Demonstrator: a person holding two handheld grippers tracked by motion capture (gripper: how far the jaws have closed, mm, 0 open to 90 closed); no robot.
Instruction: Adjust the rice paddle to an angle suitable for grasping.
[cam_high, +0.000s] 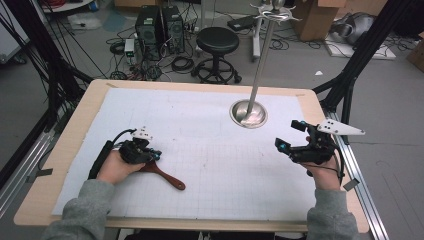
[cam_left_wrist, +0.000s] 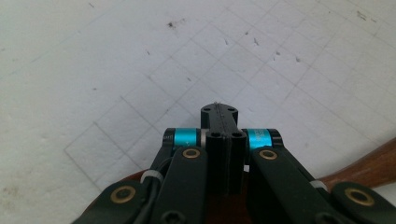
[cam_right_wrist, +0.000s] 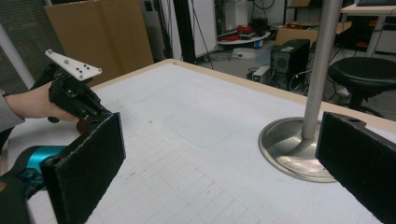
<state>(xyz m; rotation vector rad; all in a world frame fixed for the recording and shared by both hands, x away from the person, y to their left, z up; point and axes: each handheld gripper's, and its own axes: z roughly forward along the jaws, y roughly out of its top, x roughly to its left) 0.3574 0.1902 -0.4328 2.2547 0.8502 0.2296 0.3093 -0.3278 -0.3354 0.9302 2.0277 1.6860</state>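
High view: the left gripper (cam_high: 150, 154) sits low at the near-left of the white gridded mat (cam_high: 200, 115), directly over the broad end of a dark wooden spatula (cam_high: 167, 176) whose handle runs out toward the near-right and lies flat on the mat. The right gripper (cam_high: 290, 135) is held above the mat's right edge, well apart from the spatula, its jaws spread wide and holding nothing; a metal stand (cam_high: 248, 113) with a round base and upright pole stands between the far centre and that gripper. Left gripper view: the left gripper's jaws are pressed together over the mat, with reddish-brown wood of the spatula (cam_left_wrist: 369, 163) showing beneath and to the lower right — whether the tips actually pinch the wood cannot be told. Right gripper view: the right gripper's two black jaws stand far apart, empty, framing the stand's base (cam_right_wrist: 294, 149); the left gripper (cam_right_wrist: 79, 100) shows farther off, low on the mat.
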